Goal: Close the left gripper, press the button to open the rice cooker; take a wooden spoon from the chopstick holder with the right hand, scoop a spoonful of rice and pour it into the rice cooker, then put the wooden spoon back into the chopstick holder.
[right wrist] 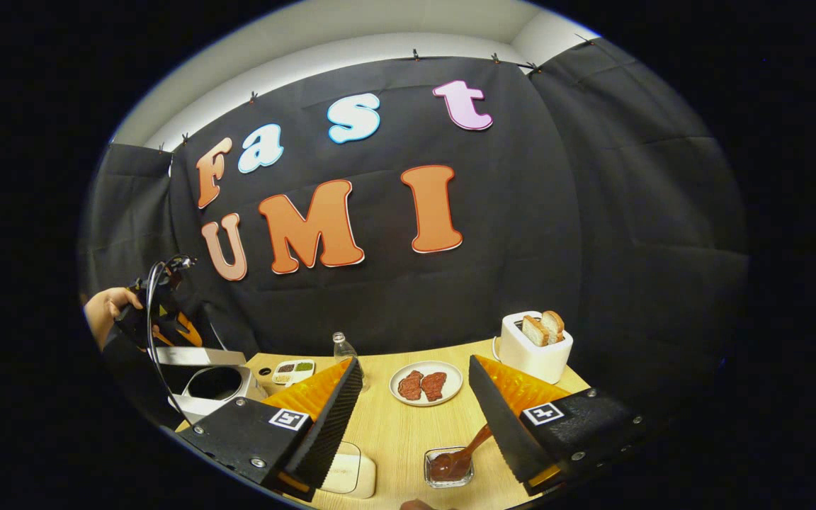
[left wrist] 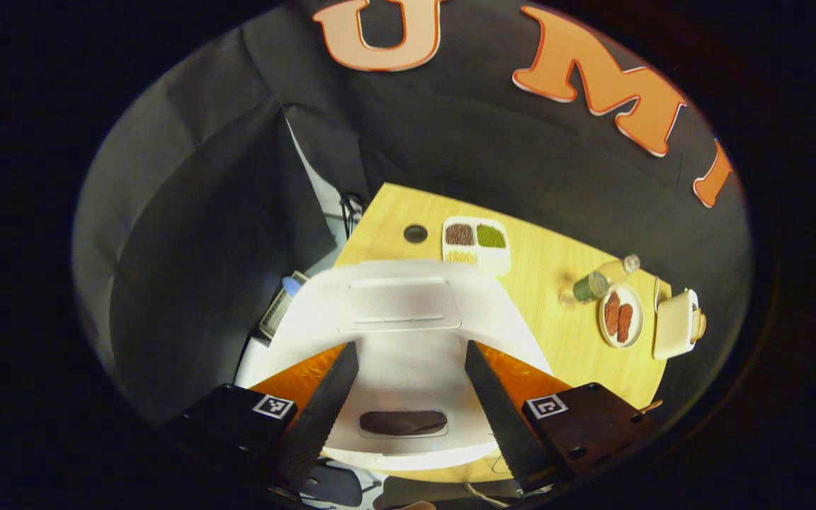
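Rice cooker [right wrist: 199, 405], white and squat, sits at eight o'clock in the right gripper view. Its lid seems tipped up over a dark round pot, so I judge the button press done. In the left gripper view the left hand-held gripper [left wrist: 411, 346] hangs over the cooker's white top, fingers spread wide and touching nothing. The right hand-held gripper [right wrist: 415, 361] is just as wide and empty above the pale wooden worktop [right wrist: 401, 432]. Fetching the spoon looks like the step in hand. A brown wooden spoon [right wrist: 477, 438] leans in a small clear container [right wrist: 449, 469] at five o'clock, beside the right finger. Next, I'd say, the right hand-held gripper must dip, straddle the handle and pinch it. The white compartment tray of grains [right wrist: 293, 370] waits beside the cooker.
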The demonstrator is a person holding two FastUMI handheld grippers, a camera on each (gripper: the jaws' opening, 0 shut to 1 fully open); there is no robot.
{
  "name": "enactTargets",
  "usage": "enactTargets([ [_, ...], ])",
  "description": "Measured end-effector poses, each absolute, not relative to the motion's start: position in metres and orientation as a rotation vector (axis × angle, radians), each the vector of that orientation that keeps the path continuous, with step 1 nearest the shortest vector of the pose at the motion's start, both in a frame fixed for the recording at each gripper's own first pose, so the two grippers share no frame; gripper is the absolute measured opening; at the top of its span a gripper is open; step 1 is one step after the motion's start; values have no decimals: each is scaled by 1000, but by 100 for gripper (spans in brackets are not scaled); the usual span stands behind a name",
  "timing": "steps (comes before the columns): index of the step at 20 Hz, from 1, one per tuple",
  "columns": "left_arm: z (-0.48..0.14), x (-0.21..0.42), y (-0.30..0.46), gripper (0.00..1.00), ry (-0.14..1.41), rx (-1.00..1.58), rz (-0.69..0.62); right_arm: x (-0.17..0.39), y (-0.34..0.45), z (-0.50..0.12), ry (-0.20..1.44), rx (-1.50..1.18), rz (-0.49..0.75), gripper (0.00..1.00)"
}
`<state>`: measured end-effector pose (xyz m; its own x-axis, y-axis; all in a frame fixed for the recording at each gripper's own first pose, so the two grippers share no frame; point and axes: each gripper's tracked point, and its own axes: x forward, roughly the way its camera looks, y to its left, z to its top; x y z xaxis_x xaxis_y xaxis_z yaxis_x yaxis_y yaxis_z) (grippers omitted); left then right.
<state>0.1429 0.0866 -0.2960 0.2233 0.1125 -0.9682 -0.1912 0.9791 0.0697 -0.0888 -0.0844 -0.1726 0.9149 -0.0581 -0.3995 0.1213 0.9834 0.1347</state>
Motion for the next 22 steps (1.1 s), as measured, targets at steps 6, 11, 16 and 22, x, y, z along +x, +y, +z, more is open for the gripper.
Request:
enactTargets([
  [6, -363, 108, 86, 100, 1485, -82, 256, -91, -78, -178, 431, 153, -61, 94],
  [11, -358, 102, 81, 100, 1472, -117, 279, -92, -72, -179, 434, 151, -38, 94],
  [16, -354, 124, 79, 100, 1210, -177, 297, -84, -51, -176, 421, 163, 40, 94],
  [22, -223, 143, 47, 100, 693, -204, 138, -44, -33, -146, 337, 130, 85, 94],
])
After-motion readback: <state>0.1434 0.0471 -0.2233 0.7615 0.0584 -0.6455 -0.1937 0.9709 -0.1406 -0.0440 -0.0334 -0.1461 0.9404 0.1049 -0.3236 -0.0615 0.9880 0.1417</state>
